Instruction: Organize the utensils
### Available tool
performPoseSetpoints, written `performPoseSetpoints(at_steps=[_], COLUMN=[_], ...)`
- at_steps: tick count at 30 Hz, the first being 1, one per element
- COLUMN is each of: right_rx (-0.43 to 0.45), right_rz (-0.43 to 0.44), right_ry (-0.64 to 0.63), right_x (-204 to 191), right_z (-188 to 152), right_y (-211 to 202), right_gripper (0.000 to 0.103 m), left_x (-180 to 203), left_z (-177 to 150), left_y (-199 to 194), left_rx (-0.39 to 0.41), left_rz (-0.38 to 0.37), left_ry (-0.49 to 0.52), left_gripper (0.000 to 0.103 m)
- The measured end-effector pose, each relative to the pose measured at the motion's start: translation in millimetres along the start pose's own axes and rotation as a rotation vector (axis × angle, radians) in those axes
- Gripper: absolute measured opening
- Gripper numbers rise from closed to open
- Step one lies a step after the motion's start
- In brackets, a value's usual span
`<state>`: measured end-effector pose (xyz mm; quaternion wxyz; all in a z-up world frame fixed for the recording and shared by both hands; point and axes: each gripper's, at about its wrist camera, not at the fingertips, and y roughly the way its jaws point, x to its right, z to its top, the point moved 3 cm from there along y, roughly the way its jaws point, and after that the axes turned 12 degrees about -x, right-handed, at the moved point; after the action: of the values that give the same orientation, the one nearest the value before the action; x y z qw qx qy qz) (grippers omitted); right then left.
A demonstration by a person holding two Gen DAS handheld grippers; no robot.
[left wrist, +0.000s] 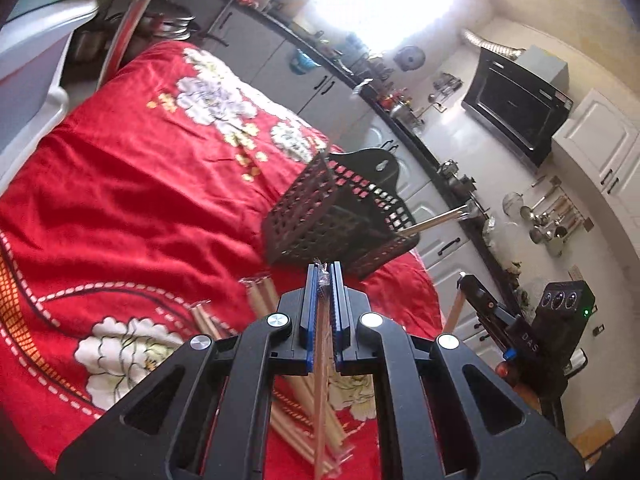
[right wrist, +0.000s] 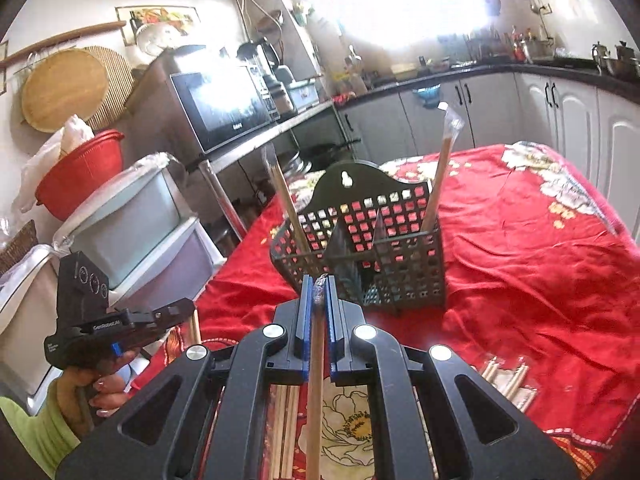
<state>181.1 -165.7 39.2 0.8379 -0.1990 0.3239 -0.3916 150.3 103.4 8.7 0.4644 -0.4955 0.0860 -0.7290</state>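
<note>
Partly done. Two wrapped chopsticks point(right wrist: 436, 184) upright in basket point(right wrist: 400, 276) on red cloth point(right wrist: 540, 260). Left gripper point(left wrist: 325, 280) and right gripper point(right wrist: 319, 288): jaws each clamped on one chopstick point(right wrist: 315, 392), near basket. More pairs point(left wrist: 260, 292) loose on cloth.
</note>
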Motion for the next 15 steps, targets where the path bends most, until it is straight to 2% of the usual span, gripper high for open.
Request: performPoseSetpoints(at_steps=[9,15], right_rx=[0.094,0.145], right_rz=[-0.041,-0.07], right_ry=[-0.017,-0.028], right_x=[1.9,1.1], right_z=[3.4,8.9], right_y=[-31.8,-45.1], right_gripper=[0.006,0.006], left_x=[32.4,56.6], left_z=[12.2,26.9], left_y=[-0.3,-1.4], left_rx=[0.023,0.056], left_rz=[-0.032,-0.028], left_ry=[0.068,0.133], left_gripper=[0.003,0.003])
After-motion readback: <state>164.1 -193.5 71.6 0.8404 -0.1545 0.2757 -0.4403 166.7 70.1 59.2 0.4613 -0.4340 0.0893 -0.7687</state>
